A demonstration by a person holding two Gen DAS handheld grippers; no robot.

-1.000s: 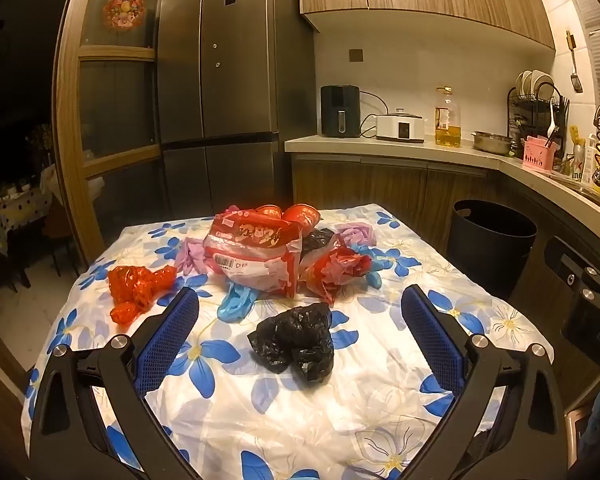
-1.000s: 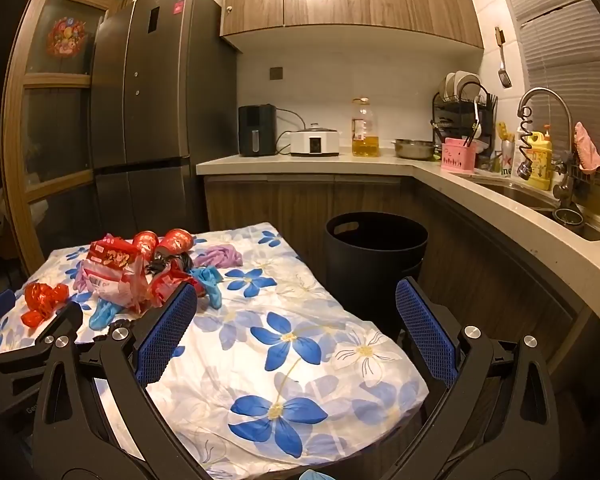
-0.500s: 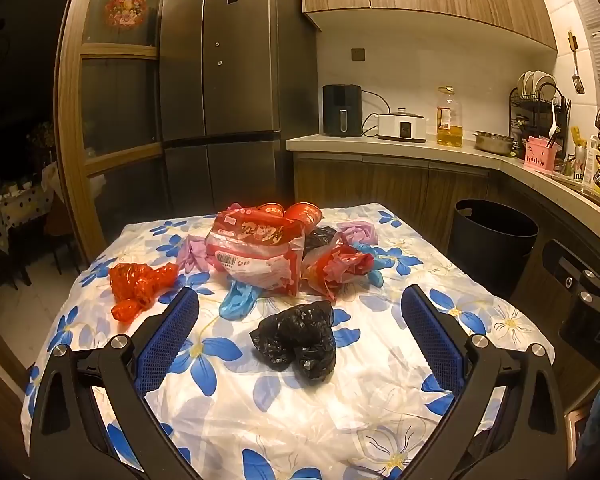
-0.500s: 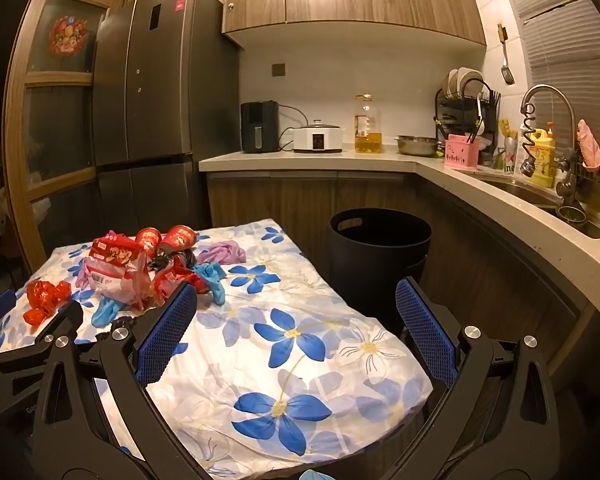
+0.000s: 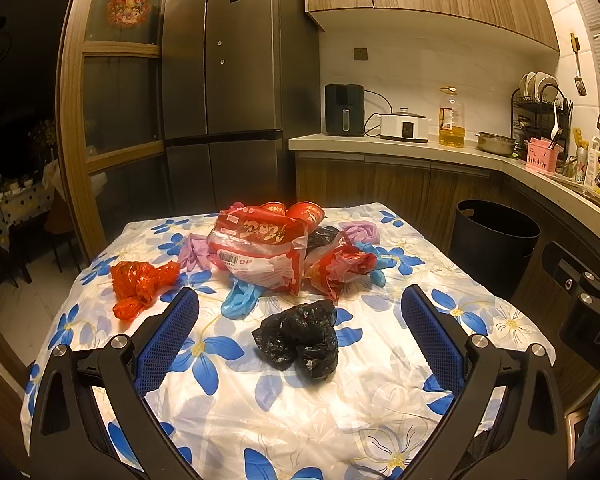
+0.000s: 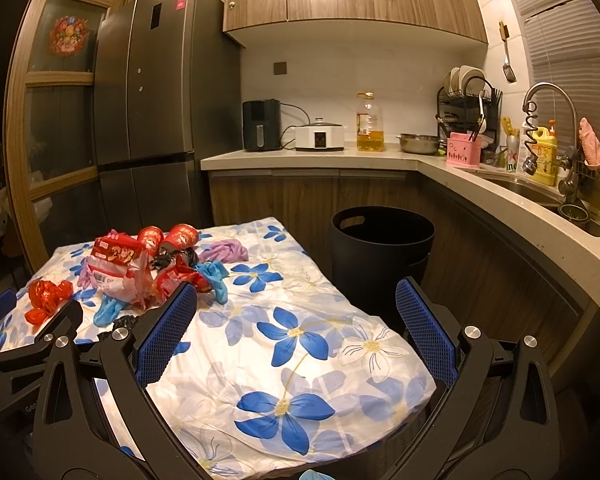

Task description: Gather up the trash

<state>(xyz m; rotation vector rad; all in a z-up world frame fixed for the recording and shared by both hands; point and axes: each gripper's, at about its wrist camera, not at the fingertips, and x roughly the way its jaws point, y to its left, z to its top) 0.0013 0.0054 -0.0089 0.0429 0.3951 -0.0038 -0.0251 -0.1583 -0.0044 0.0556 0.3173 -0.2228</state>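
Plainly, both tongs, left tongs (image 5: 300, 320) and right tongs (image 6: 296, 320), gape; red snack bag (image 5: 256, 248) bears a barcode label.

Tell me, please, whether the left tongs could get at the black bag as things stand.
Probably yes: the left tongs are open, the black bag lies alone straight ahead, nothing between.

Trash heap (image 5: 268, 252) on table (image 5: 340, 420), crumpled bag (image 5: 300, 338) before it, bin (image 5: 492, 240) right of table

The white, blue-flowered tablecloth (image 5: 300, 412) is viewed closely from its near edge by the left wrist camera and from farther right by the right wrist camera, both sharing the round black plastic bin (image 6: 382, 248).
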